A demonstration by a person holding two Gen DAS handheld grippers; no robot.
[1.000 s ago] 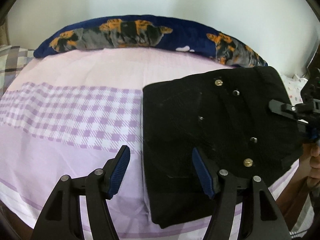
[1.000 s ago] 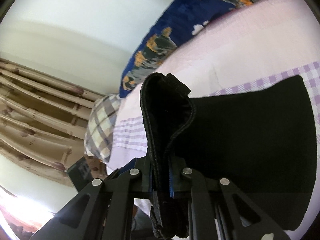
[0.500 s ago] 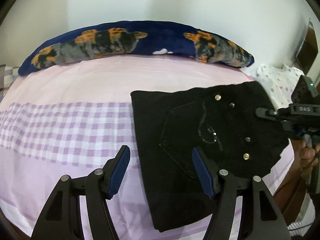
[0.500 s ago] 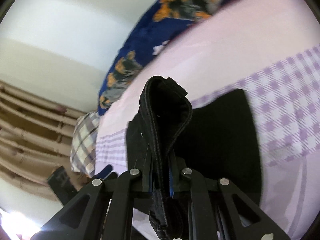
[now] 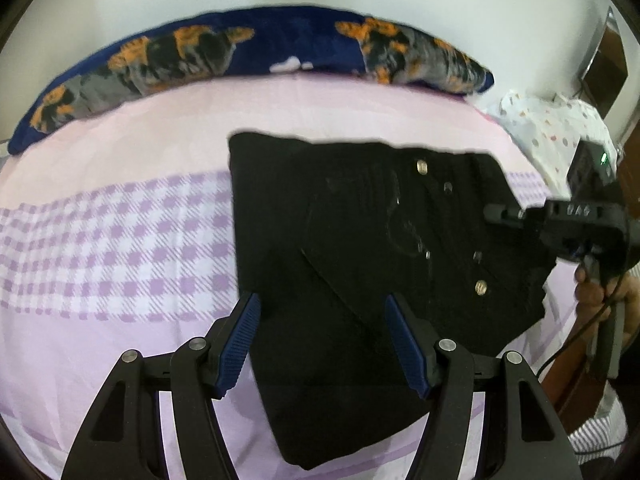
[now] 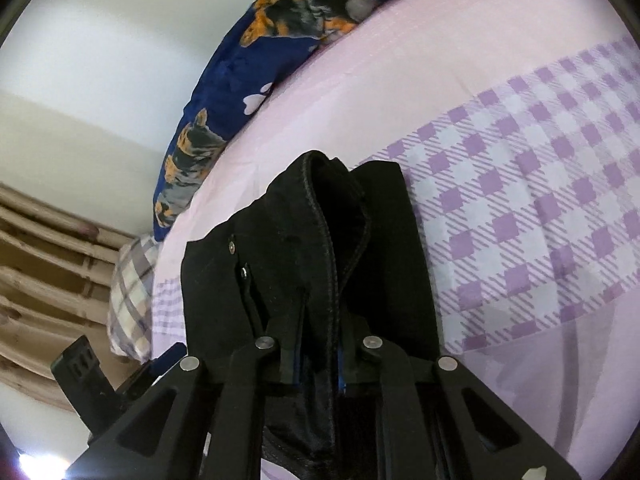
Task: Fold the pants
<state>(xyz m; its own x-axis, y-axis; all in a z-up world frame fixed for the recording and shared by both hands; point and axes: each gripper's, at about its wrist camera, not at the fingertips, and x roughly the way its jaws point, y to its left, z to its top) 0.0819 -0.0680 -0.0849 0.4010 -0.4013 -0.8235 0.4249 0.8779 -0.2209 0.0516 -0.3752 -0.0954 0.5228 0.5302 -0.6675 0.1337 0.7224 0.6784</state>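
Note:
Black folded pants (image 5: 360, 248) lie on the pink and purple checked bed sheet (image 5: 120, 248), back pocket and metal rivets facing up. My left gripper (image 5: 322, 344) is open and empty, hovering over the near part of the pants. My right gripper (image 6: 318, 372) is shut on the waistband end of the pants (image 6: 320, 240), which bunches up between its fingers. It shows in the left wrist view (image 5: 520, 216) at the right edge of the pants, held by a hand.
A long navy pillow with orange and grey dog print (image 5: 248, 56) lies along the far edge of the bed by the white wall. A white dotted cloth (image 5: 556, 128) sits at the far right. A plaid pillow (image 6: 132, 292) and curtains are at the other end.
The pants have come down flatter on the sheet and shifted left. My left gripper has drawn back and stays open. The right gripper keeps its hold.

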